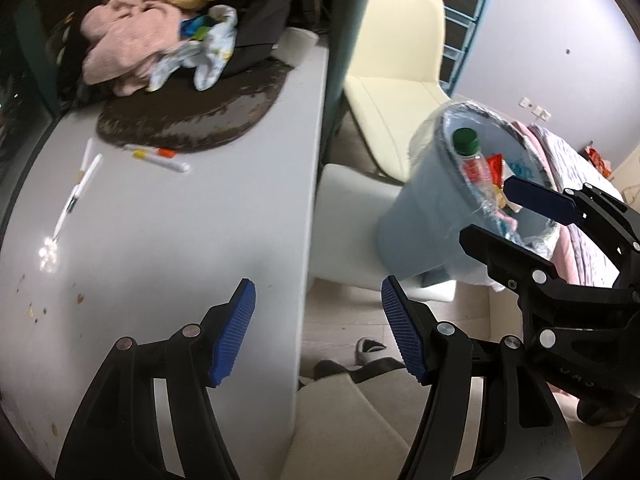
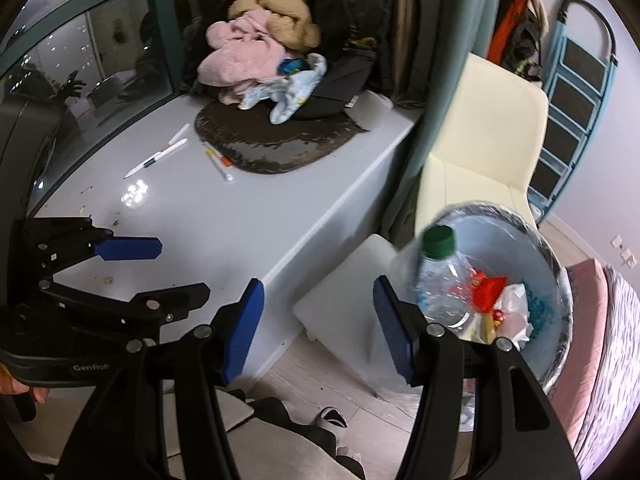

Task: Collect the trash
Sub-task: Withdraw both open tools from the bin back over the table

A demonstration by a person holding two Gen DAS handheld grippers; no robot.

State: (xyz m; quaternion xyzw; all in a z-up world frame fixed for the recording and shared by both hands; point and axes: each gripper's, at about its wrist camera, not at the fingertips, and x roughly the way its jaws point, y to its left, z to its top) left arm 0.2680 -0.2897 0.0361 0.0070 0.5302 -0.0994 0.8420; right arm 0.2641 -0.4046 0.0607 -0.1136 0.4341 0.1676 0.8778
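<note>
Done: bottle [image 2: 440,276] and wrappers [image 2: 490,288] lie in bin [image 2: 552,264] beside desk [image 2: 240,224] | Left: crumbs [image 1: 34,312], pens [image 2: 218,162] on desk | left gripper [image 1: 316,332], right gripper [image 2: 318,328]: jaws apart, empty

Trash bin [image 2: 532,240] pale blue; bottle [image 2: 442,276] clear, cap green; wrapper [image 2: 490,286] red. Gripper pads [image 1: 234,336] blue, ribbed. Chair [image 2: 492,136] cream. Mat [image 1: 192,120] dark brown. Blanket [image 1: 128,44] pink.
</note>
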